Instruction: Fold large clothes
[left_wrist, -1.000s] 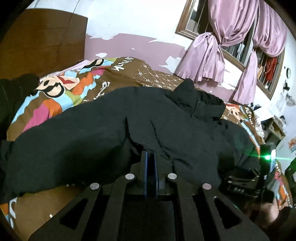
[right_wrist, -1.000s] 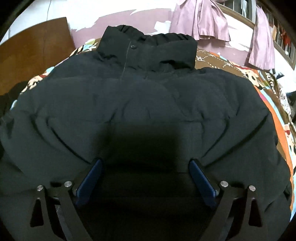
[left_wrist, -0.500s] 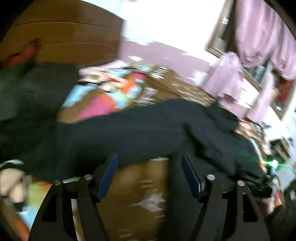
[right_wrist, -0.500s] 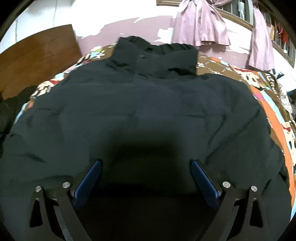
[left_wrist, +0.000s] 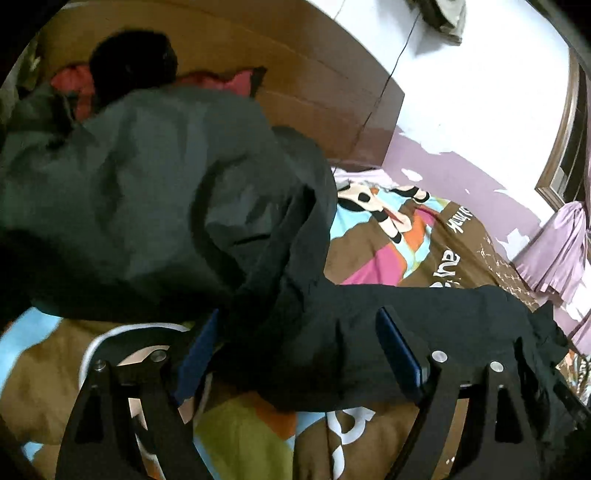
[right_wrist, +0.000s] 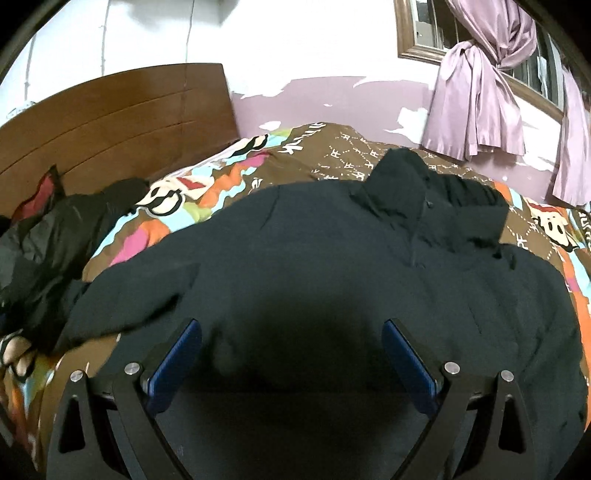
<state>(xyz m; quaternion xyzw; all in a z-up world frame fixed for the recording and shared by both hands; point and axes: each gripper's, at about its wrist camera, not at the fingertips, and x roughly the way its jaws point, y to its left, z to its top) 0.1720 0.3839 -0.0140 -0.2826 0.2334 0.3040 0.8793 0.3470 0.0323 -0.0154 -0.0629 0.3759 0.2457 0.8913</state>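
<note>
Now mid-fold: L gripper (left_wrist: 295, 354) has just been opening, jaws spread over jacket (right_wrist: 332, 266) sleeve (left_wrist: 388, 332), unpinched. R gripper (right_wrist: 291, 362) spread, empty, above jacket. Next likely: pinch sleeve, fold inward.

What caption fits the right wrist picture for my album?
Open right gripper over a black puffy jacket lying on a colourful cartoon bedspread.

Wooden headboard (right_wrist: 110, 110), peeling lilac wall (right_wrist: 332, 99), tied curtains (right_wrist: 476, 92)

Both grippers share one build — the left gripper (left_wrist: 299, 354) and right gripper (right_wrist: 291, 360) have matte black angular linkage arms with triangular cutouts, round silver screws at the joints, blue pads (right_wrist: 410, 369) inside.
</note>
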